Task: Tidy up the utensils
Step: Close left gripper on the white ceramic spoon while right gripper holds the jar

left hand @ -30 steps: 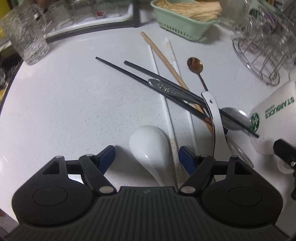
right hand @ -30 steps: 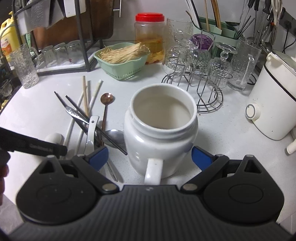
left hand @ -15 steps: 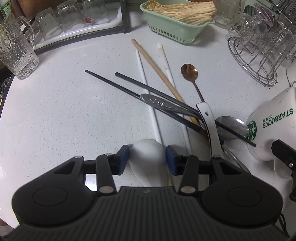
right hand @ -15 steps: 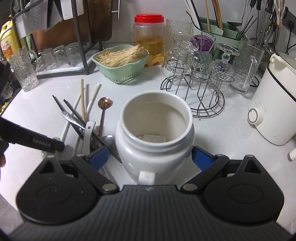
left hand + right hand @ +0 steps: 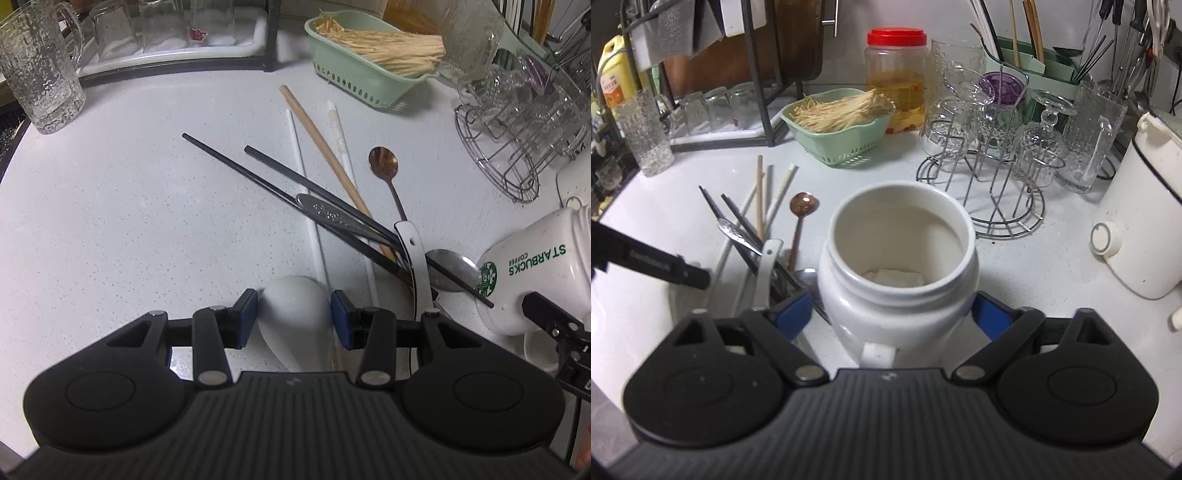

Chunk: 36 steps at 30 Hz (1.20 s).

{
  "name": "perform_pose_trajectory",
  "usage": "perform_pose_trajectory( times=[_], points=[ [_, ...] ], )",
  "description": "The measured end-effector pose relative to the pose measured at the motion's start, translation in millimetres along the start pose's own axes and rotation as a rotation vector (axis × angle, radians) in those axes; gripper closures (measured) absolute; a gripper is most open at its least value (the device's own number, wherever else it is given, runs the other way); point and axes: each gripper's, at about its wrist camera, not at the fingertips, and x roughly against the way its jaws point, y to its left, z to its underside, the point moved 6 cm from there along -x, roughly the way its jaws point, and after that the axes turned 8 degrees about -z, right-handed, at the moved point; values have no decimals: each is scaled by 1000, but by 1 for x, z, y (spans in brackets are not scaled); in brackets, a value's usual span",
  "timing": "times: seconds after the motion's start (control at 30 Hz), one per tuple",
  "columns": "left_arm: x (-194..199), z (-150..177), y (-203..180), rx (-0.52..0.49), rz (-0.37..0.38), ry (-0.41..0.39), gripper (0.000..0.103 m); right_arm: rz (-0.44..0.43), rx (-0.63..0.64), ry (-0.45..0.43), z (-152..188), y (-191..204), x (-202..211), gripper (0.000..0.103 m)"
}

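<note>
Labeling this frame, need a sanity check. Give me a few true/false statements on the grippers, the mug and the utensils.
1. The left hand-held gripper is closed on the white ceramic spoon. True.
2. The right hand-held gripper holds the copper spoon. False: its fingers sit on either side of the Starbucks mug.
3. The black chopsticks stand in the mug. False: they lie on the counter.
4. The green basket holds pale strands. True.

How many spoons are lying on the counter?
4: white ceramic spoon between the left gripper pads; copper spoon farthest back; steel spoon by the mug; white-handled spoon across the pile. Others may be hidden.
</note>
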Motion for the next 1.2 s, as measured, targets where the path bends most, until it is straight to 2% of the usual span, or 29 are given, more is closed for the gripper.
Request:
perform_pose_trajectory(
  times=[0.23, 0.53, 0.83, 1.2],
  points=[
    [10, 0, 1, 6, 15, -23, 54, -9, 21, -11, 1, -2, -1, 13],
    [23, 0, -1, 18, 38, -51, 54, -6, 27, 57, 8, -4, -21, 13],
    [29, -6, -6, 21, 57, -73, 54, 0, 46, 59, 11, -3, -23, 13],
    [45, -10, -26, -49, 88, -111, 54, -6, 50, 43, 13, -2, -22, 12]
  ],
)
